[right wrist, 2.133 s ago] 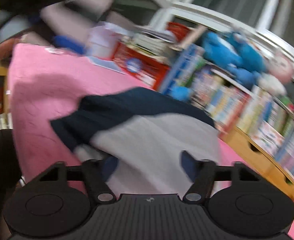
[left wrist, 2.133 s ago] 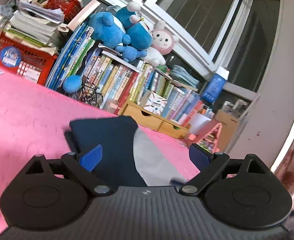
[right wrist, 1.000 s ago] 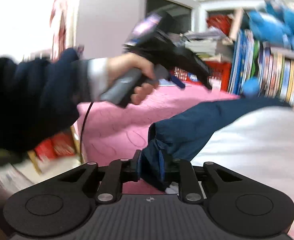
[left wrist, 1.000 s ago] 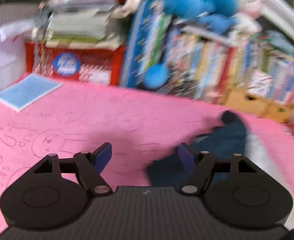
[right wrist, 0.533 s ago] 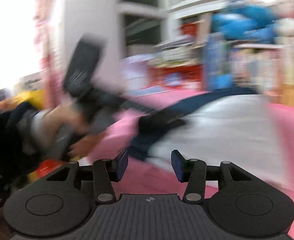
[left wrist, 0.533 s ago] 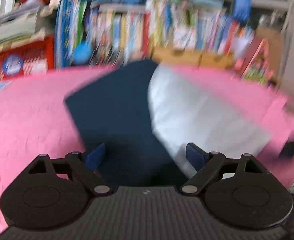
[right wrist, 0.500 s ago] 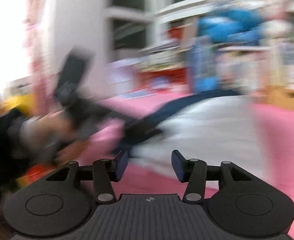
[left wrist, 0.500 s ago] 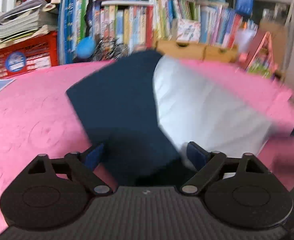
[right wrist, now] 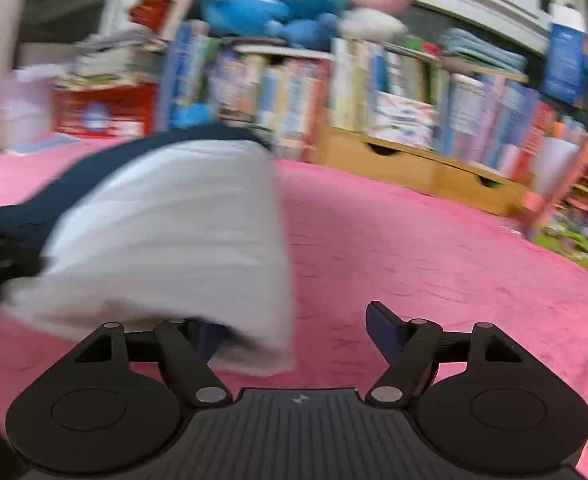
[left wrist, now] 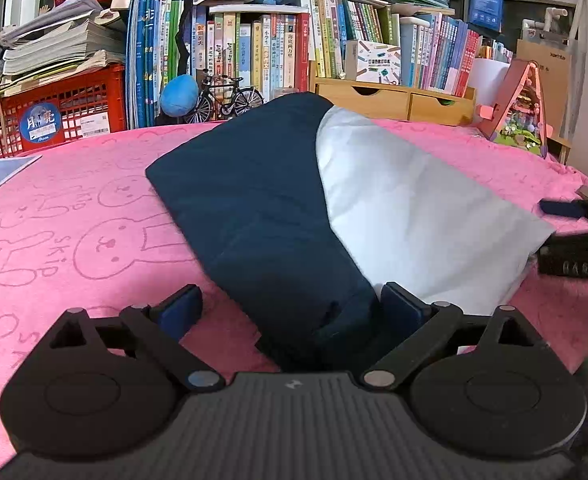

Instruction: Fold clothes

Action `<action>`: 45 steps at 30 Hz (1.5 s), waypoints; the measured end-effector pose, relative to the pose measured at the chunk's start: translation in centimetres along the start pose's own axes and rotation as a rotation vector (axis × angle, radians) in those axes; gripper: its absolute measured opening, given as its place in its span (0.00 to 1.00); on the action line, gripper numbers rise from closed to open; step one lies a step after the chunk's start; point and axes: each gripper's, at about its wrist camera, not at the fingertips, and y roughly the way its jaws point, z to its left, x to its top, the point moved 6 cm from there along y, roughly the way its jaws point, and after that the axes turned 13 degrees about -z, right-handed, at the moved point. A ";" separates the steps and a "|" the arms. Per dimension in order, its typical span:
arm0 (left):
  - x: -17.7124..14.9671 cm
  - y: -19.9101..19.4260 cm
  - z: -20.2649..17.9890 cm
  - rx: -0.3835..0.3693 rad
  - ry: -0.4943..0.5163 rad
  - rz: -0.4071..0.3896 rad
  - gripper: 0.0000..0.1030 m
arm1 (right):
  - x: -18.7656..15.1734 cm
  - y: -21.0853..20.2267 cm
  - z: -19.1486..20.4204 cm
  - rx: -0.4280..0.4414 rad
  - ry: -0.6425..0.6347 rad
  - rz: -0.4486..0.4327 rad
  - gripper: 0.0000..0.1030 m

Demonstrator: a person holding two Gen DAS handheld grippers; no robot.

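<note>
The navy-and-white garment lies in a compact rectangle on the pink table. Both the left gripper and right gripper have jaws spread, gripping nothing. This fits either a mid-fold pause or a finished fold.

open right gripper at blurred folded garment's white corner.

Matt cloth garment, fuzzy pink towel cover, wooden drawers
</note>
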 end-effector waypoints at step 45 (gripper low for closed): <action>-0.4 -1.1 1.8 -0.030 0.027 -0.024 1.00 | -1.0 -0.2 2.5 0.064 -0.135 -0.037 0.28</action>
